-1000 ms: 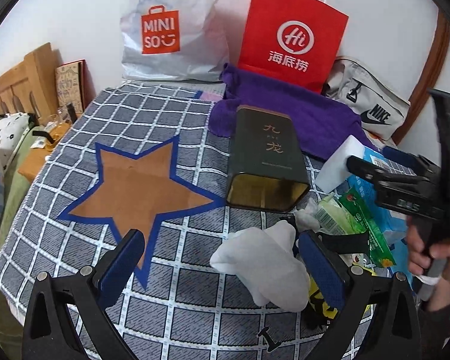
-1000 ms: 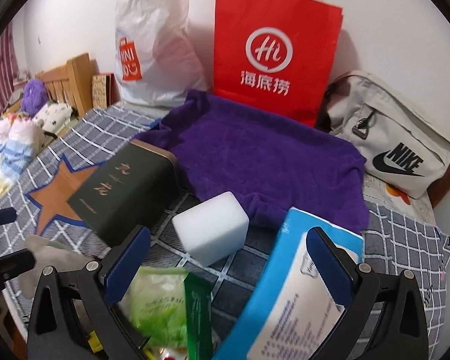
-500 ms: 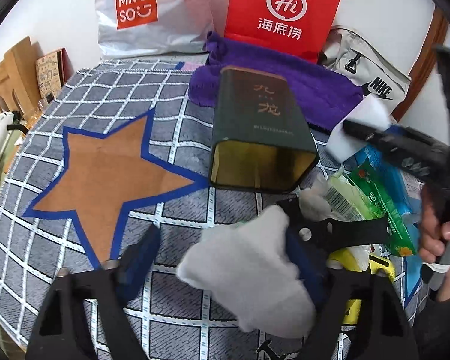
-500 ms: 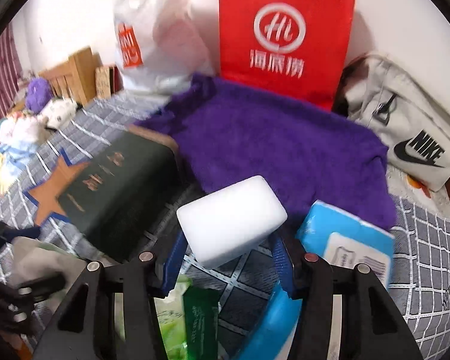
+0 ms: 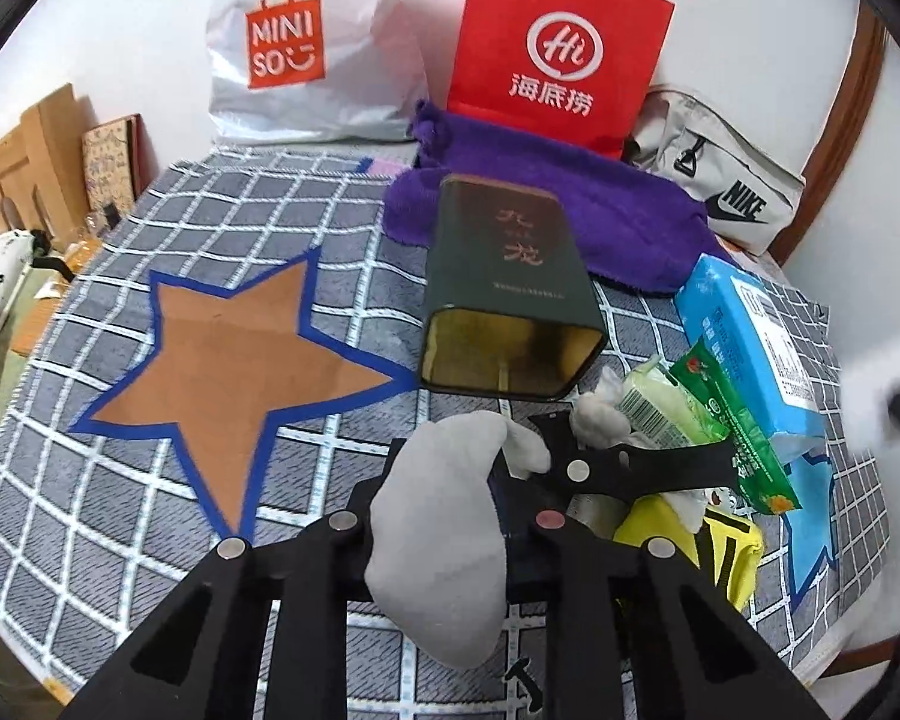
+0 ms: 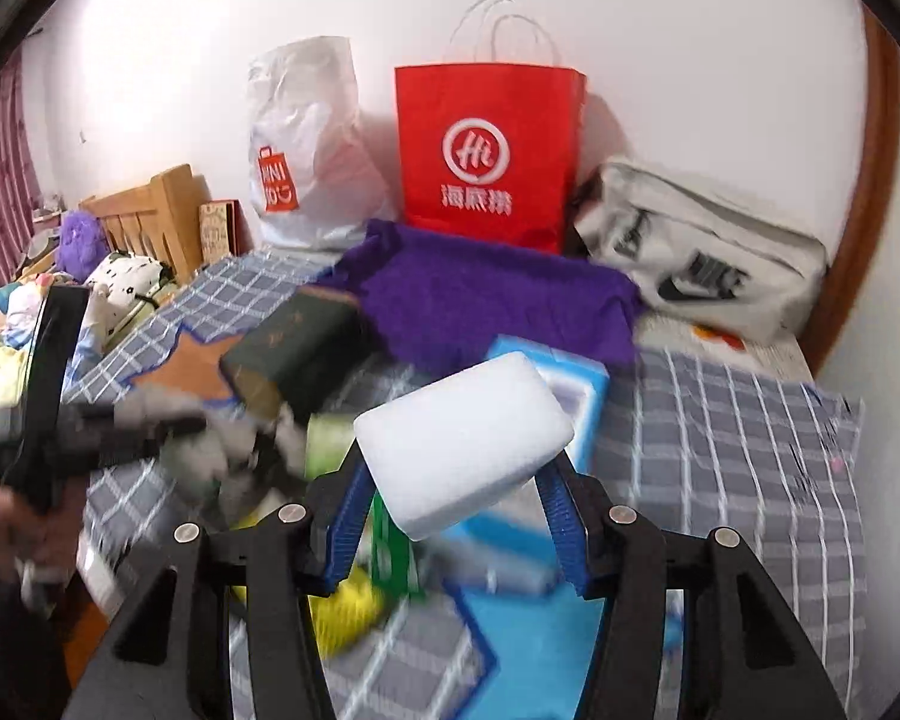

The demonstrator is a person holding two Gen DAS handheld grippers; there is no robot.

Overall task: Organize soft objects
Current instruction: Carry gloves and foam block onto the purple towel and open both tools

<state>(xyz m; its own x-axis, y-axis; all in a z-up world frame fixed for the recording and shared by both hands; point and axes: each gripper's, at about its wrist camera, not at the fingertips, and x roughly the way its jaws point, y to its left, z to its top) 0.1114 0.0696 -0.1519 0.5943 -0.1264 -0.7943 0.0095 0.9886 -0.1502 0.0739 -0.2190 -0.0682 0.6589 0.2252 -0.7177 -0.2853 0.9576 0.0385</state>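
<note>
- The left gripper [image 5: 444, 516] is clamped on a pale grey sock [image 5: 444, 534], which bulges up and hangs down between its narrowed jaws.
- Just ahead of it lies a dark green tin [image 5: 504, 276] on its side, its open gold-lined mouth facing the claw.
- To the right of the left claw sit a green tissue pack [image 5: 696, 414], a blue tissue pack [image 5: 750, 336] and a yellow item [image 5: 690, 534] in a loose cluster.
- To its left, a brown star [image 5: 228, 366] is printed on the checked grey cloth [image 5: 258, 210].
- The right gripper [image 6: 459, 525] holds a white sponge block [image 6: 462, 438], tilted, lifted above the clutter, pinched by the blue pads [image 6: 345, 516].
- Beyond the block lie a purple towel [image 6: 486, 294], a red Hi paper bag [image 6: 486, 150], a white Miniso bag [image 6: 312, 150] and a grey Nike bag [image 6: 708, 258].
</note>
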